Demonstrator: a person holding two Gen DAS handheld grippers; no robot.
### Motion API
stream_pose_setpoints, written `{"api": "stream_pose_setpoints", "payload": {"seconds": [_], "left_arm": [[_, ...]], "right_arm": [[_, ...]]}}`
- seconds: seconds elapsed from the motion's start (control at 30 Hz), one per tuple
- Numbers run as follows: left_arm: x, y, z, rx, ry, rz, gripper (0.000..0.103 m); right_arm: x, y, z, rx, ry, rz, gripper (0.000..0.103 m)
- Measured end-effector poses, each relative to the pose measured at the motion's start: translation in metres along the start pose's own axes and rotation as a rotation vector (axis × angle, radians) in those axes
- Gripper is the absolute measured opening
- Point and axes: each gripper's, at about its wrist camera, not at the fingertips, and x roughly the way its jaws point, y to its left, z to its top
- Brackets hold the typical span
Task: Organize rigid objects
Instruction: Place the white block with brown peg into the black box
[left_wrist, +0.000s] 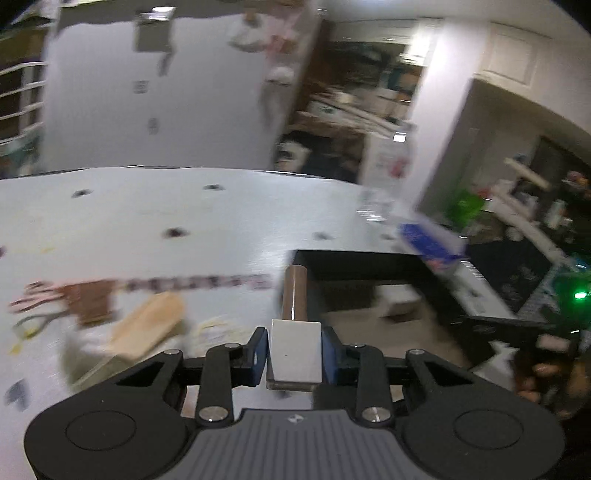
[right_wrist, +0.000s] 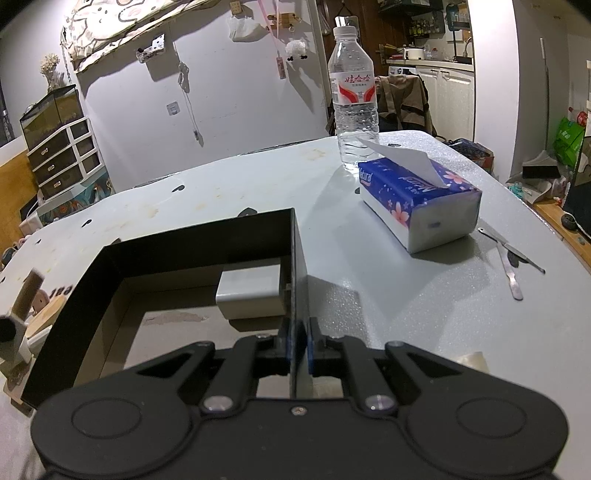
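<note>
One black box (right_wrist: 207, 236), one bottle (right_wrist: 354, 92), one tissue pack (right_wrist: 417, 199), two metal tools (right_wrist: 511, 264).

Left gripper (left_wrist: 294, 353) jaws clamped; right gripper (right_wrist: 297, 345) pinched.

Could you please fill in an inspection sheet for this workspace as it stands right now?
Surface: pale grey table, stained, with dark spots.
Job's things: black open box holding a white rectangular block; white-headed mallet with brown handle.
Clutter: water bottle, tissue pack and metal tweezers-like tools right of the box; wooden piece left of it, blurred.
Grippers: left tongs clamp the mallet's head; right tongs pinch the box's right wall.
Cables: nothing seen.
Surroundings: white wall with hanging trinkets, drawer unit, kitchen doorway beyond.
</note>
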Motion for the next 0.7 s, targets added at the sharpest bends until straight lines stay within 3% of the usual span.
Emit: {"api": "stream_pose_setpoints", "payload": {"seconds": [0.13,0.33,0.47,0.6,0.7], "left_arm": [[0.028,-0.029,0.008,0.027,0.061,-0.113,0.032],[0.077,-0.065,0.016,0.025,0.198,-0.197,0.032],[0.102,-0.075,0.019,0.002,0.232,-0.195,0.032],[0.126,-0.072,0.023,-0.103,0.253,-0.156,0.032],[0.137,-0.070,0.020,-0.191,0.279,-0.167,0.032]], "right_arm": [[0.000,0.000,0.000,-0.001,0.000,-0.001,0.008],[0.000,0.000,0.000,-0.003,0.001,-0.001,0.008],[0.000,0.000,0.000,-0.001,0.000,0.001,0.008],[0.000,0.000,0.000,-0.001,0.000,0.002,0.008],[0.000,0.001,0.000,-0.002,0.001,0.001,0.008]]}}
